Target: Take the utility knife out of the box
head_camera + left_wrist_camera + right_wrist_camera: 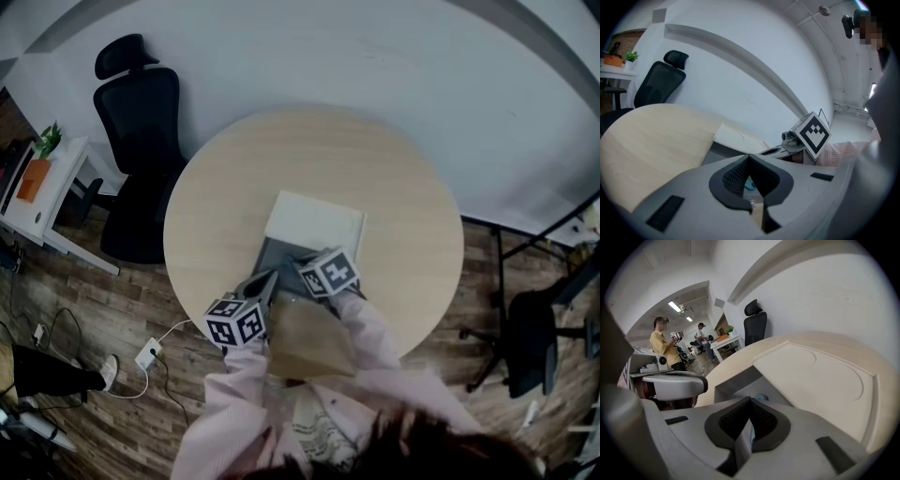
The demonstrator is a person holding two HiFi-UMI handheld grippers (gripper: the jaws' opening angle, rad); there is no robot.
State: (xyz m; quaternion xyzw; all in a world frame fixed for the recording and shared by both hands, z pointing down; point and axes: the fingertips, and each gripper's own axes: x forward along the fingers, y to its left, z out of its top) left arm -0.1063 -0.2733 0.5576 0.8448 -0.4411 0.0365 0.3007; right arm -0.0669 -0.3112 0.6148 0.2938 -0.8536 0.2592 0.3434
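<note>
On the round wooden table (394, 178) lies a grey box (279, 255) with its white lid (315, 225) folded back. Both grippers hang over the box's near end. My right gripper (312, 266) points steeply down into the box with its pads together and nothing between them. In the right gripper view a small blue thing (761, 398) lies in the box just past the fingertips; I cannot tell whether it is the utility knife. My left gripper (265, 283) is beside it on the left, also shut and empty, its tips (750, 157) over the box's near edge.
A brown paper-like sheet (311, 337) lies at the table's near edge, against the person's pink sleeves. A black office chair (141, 141) stands at the left and another chair (534, 337) at the right. Cables and a power strip (148, 354) are on the floor. People (663, 345) stand far off.
</note>
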